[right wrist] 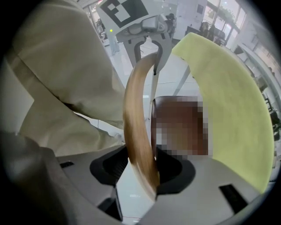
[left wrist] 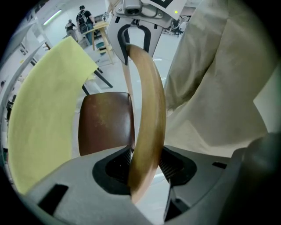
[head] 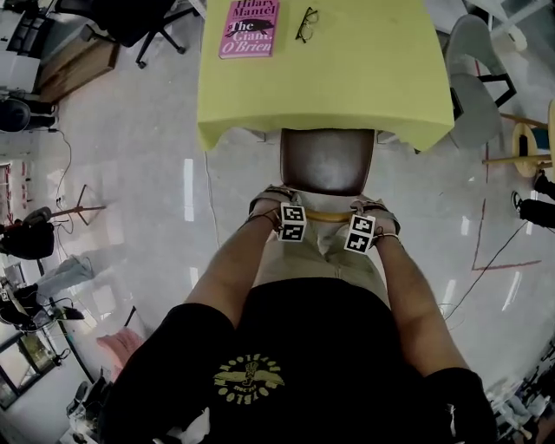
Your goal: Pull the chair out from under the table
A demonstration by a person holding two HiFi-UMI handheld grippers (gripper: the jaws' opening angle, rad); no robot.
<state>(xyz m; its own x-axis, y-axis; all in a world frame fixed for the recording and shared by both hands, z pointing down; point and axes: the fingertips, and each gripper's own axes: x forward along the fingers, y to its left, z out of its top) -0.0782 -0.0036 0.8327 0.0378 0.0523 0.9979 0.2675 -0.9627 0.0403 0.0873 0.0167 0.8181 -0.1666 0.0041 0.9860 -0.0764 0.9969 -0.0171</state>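
Clamping your left gripper (left wrist: 147, 165) and right gripper (right wrist: 140, 169) on one chair (head: 328, 160) by its back, you face one table (head: 364, 82) bearing one book (head: 250, 28) and one pair of glasses (head: 306, 23).

Both grippers clamped, pointing straight down.
The left gripper (left wrist: 145, 163) and right gripper (right wrist: 141, 163) each pinch the chair's curved top rail (head: 328, 214) between their jaws, side by side, forearms (head: 230, 269) stretched forward, nearly parallel.

Left gripper (left wrist: 147, 160) pads clamped on both faces of curved wooden backrest rail (left wrist: 147, 110). Right gripper (left wrist: 134, 41) straddles same rail at far end. Brown seat (left wrist: 105, 123) left of rail, yellow table top (left wrist: 39, 118) beyond it. Beige trousers (left wrist: 215, 88) right.
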